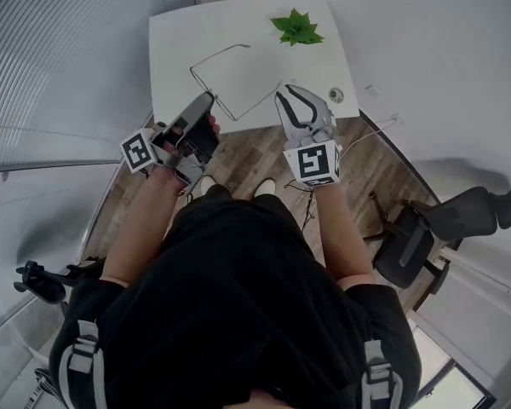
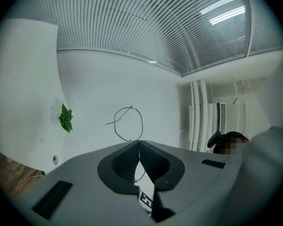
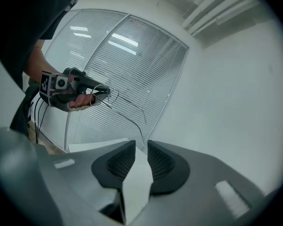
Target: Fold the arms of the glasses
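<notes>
Thin wire-framed glasses (image 1: 234,118) hang over the near edge of the white table (image 1: 175,49), both arms spread out. My left gripper (image 1: 206,100) is shut on the frame. In the left gripper view a lens ring (image 2: 131,108) stands just beyond the closed left gripper (image 2: 134,142). My right gripper (image 1: 289,90) is open at the tip of one arm. In the right gripper view that arm (image 3: 140,128) runs down into the gap of the right gripper (image 3: 141,144), and the pads do not press on it. The left gripper (image 3: 92,91) shows there too, holding the lens end.
A green plant (image 1: 297,29) stands at the table's far edge, and a small round fitting (image 1: 336,95) sits near its right corner. An office chair (image 1: 426,228) stands on the wooden floor to my right. Slatted blinds (image 3: 132,55) cover the glass wall on the left.
</notes>
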`<state>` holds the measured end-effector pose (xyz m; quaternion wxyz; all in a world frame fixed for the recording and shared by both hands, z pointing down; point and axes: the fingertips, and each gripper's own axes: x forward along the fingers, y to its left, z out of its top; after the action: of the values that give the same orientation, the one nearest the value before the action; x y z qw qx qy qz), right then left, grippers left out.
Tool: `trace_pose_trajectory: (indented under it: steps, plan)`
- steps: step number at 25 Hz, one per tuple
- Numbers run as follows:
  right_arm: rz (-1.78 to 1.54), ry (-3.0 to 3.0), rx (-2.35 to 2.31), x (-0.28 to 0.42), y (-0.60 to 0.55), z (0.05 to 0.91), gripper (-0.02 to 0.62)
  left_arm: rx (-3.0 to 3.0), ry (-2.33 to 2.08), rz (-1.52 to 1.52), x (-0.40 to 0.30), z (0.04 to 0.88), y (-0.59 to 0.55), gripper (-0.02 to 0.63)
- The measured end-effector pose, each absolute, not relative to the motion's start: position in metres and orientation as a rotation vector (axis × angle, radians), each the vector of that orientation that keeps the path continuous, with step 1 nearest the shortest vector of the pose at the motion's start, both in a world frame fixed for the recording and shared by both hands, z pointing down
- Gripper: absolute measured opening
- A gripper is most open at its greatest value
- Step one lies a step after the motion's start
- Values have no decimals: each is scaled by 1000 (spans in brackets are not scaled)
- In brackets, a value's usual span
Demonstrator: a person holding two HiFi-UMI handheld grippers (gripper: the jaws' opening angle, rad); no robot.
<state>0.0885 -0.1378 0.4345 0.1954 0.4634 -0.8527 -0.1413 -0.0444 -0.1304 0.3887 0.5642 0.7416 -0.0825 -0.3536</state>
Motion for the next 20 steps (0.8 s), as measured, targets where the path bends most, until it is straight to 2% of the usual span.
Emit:
trace_pose_trajectory:
  steps: [7,11,20]
  plan:
    - [-439,-2348,1296,87,-143,434,75,1734,-179,-832,-44,386,-128,11]
    - [-457,-2337,1303,89,-143,432,38,1733,-177,-824,-42,387,-126,11]
    - [-491,-2316,1279,88,-147,436,35,1728,-168,-806,-36,391,-128,11]
